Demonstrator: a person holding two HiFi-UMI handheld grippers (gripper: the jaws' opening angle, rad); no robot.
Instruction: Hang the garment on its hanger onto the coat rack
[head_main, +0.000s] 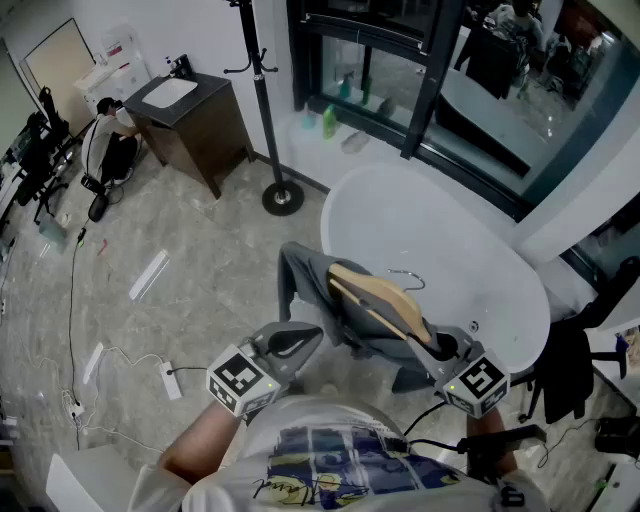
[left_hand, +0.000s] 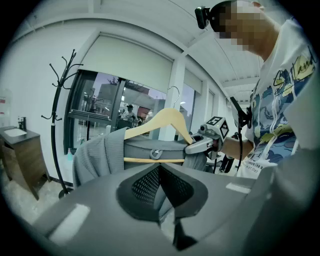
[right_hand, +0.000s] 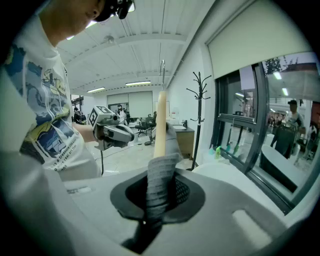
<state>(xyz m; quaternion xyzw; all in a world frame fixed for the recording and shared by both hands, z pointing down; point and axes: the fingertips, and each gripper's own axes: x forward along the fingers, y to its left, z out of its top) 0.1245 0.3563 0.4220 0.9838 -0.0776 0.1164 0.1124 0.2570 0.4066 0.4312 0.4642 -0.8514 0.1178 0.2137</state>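
A grey garment hangs on a wooden hanger with a metal hook, held up in front of me over the edge of a white tub. My right gripper is shut on the garment's shoulder over one end of the hanger. My left gripper is shut on a fold of the garment's cloth below the other end of the hanger. The black coat rack stands well ahead on the floor, apart from both grippers.
The white tub lies ahead right, against dark glass windows. A dark sink cabinet stands left of the coat rack's round base. A power strip and cables lie on the floor at left. A black chair is at the right.
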